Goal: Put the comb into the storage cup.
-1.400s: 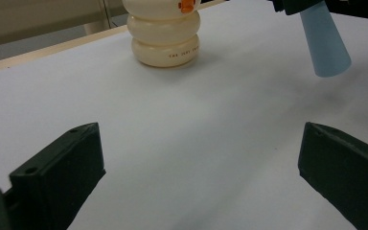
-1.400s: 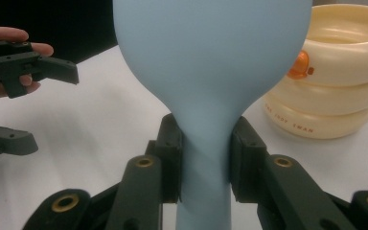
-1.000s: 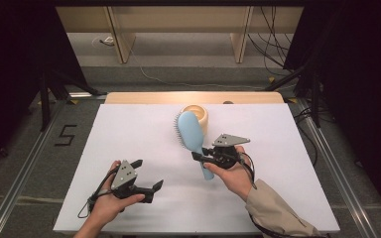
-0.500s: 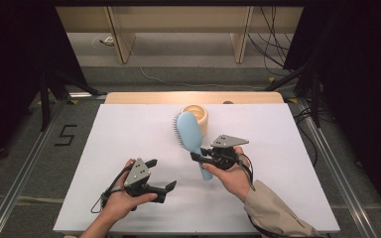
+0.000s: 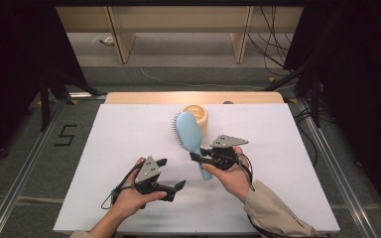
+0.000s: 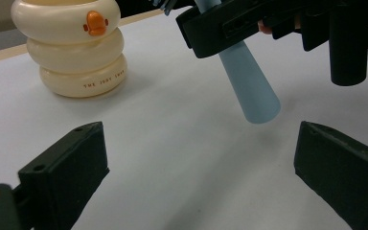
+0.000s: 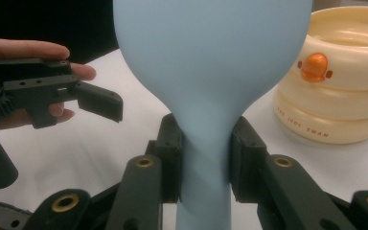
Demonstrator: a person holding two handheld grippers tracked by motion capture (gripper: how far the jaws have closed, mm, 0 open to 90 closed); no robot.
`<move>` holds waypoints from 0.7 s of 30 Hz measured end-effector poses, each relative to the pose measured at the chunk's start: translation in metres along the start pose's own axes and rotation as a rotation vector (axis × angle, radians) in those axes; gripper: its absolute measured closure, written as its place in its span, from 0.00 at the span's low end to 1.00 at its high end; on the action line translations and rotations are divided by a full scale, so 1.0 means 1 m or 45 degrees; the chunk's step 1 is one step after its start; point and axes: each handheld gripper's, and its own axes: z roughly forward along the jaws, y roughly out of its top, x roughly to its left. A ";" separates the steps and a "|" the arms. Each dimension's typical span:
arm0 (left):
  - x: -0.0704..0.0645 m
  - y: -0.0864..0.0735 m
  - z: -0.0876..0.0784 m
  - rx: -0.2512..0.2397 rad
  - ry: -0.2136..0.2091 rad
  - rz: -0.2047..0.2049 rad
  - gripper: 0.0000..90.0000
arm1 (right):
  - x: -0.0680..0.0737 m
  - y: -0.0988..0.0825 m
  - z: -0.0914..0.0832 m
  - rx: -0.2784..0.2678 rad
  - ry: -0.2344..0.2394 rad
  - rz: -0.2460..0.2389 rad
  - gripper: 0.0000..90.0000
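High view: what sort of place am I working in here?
Probably a lab recording bay: a white-topped table ringed by black curtains, loose cables on the floor, and a taped number 5 beside it.

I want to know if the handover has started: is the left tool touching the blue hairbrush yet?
Apart. In the left gripper view the left tool stands open, with bare white table between its pads and the hairbrush handle, which the right tool holds.

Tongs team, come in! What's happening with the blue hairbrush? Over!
Right tongs clamped on blue hairbrush at its neck, brush off the table. Left tongs open, empty, aimed at handle end. Cream duck pot behind brush, nothing blocking.
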 end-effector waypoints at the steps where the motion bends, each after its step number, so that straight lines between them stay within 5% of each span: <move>1: 0.000 0.000 0.001 0.001 -0.001 0.005 0.04 | 0.000 0.000 0.000 0.000 0.002 0.002 0.78; 21: -0.009 0.005 0.015 0.005 -0.043 0.008 0.06 | 0.007 -0.001 0.002 -0.016 0.011 -0.004 0.78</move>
